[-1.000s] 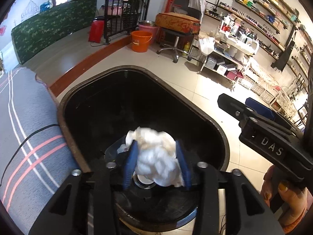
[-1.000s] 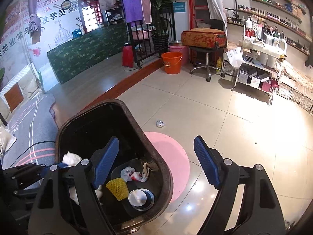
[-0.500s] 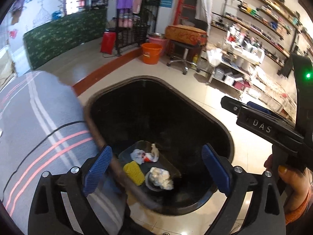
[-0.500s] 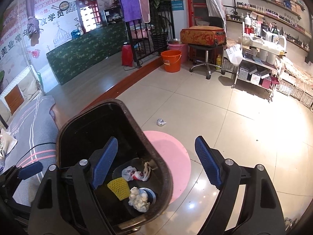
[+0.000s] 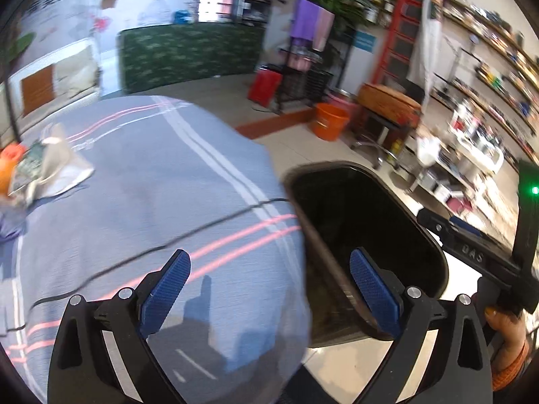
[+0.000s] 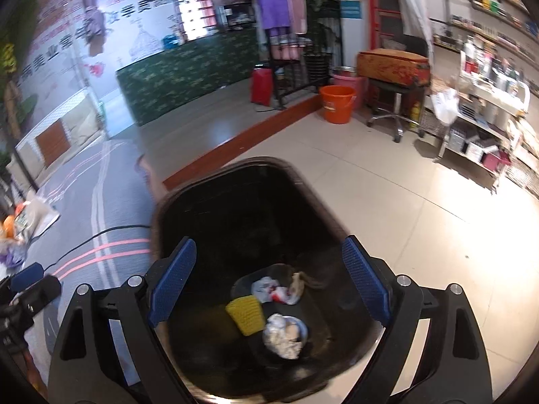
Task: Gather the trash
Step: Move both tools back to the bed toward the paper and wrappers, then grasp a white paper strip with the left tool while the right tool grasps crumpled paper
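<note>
The black trash bin [image 6: 235, 168] stands on the tiled floor beside a grey striped cover [image 5: 151, 185]. At its bottom lie a crumpled white paper wad [image 6: 283, 336], a yellow foam net [image 6: 246, 313] and a white and red wrapper [image 6: 273, 291]. My right gripper [image 6: 269, 245] hangs over the bin's mouth; its jaws are opening, with nothing between them. My left gripper [image 5: 269, 269] stands open and empty over the cover's edge, with the bin [image 5: 370, 219] to its right. More litter, a pale bag with an orange item [image 5: 43, 165], lies at the cover's far left.
A black cable [image 5: 168, 242] runs across the cover. A hand [image 5: 505, 323] holds the right gripper's handle. An orange bucket [image 6: 337, 102], a stool carrying a suitcase [image 6: 394, 64] and a shelf cart [image 6: 488, 118] stand behind the bin, past a red-brown step [image 6: 235, 151].
The left gripper let go of the white paper wad, which now lies in the bin, then swung left over the striped cover. The right gripper shifted over the bin.
</note>
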`<control>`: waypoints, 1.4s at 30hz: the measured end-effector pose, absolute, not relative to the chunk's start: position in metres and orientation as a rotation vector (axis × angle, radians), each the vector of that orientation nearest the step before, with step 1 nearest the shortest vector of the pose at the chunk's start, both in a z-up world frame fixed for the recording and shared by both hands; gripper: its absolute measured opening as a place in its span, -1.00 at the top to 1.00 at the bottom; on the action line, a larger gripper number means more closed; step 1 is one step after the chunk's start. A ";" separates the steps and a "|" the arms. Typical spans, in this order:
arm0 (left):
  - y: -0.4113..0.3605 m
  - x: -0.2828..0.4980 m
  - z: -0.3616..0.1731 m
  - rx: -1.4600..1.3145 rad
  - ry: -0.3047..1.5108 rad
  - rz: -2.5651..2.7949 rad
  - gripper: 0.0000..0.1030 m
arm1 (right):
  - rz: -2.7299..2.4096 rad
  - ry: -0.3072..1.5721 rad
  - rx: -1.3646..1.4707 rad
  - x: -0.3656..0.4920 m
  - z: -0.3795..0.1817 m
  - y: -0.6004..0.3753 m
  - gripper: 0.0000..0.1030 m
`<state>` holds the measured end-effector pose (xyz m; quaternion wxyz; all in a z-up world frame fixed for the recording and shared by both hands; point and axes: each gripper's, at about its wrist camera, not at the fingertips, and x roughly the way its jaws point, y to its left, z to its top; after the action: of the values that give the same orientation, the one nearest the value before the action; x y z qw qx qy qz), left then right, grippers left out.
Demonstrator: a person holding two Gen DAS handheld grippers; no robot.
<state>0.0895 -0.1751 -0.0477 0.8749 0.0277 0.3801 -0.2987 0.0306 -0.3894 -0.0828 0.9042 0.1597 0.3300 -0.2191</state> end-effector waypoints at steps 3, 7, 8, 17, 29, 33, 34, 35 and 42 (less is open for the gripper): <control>-0.147 0.096 -0.043 0.013 0.787 -0.553 -0.83 | -0.387 0.689 0.315 0.044 -0.078 -0.373 -0.70; -0.104 0.102 -0.037 -0.053 0.764 -0.438 -0.83 | -0.278 0.700 0.276 0.067 -0.073 -0.338 -0.70; -0.091 0.104 -0.035 -0.072 0.755 -0.398 -0.83 | -0.249 0.703 0.265 0.072 -0.072 -0.329 -0.70; 0.009 0.110 0.001 -0.257 0.607 -0.083 -0.83 | -0.047 0.697 0.177 0.112 -0.056 -0.248 -0.70; 0.075 0.179 0.007 -0.328 0.664 0.036 -0.09 | 0.157 0.650 0.041 0.141 -0.027 -0.158 -0.70; 0.090 0.180 -0.004 -0.375 0.690 0.034 0.60 | 0.233 0.623 0.019 0.151 -0.016 -0.134 -0.70; 0.093 0.177 -0.006 -0.391 0.693 0.033 0.64 | 0.253 0.611 0.011 0.156 -0.013 -0.125 -0.70; 0.098 0.172 -0.008 -0.410 0.689 0.029 0.66 | 0.276 0.600 0.008 0.156 -0.010 -0.121 -0.70; 0.124 0.132 -0.025 -0.451 0.695 0.001 0.90 | 0.530 0.646 0.024 0.200 -0.008 -0.059 -0.70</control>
<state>0.1319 0.1238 -0.0251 0.9155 -0.2190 0.3375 0.0007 0.1999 -0.0589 -0.0084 0.9140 0.0117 0.3135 0.2574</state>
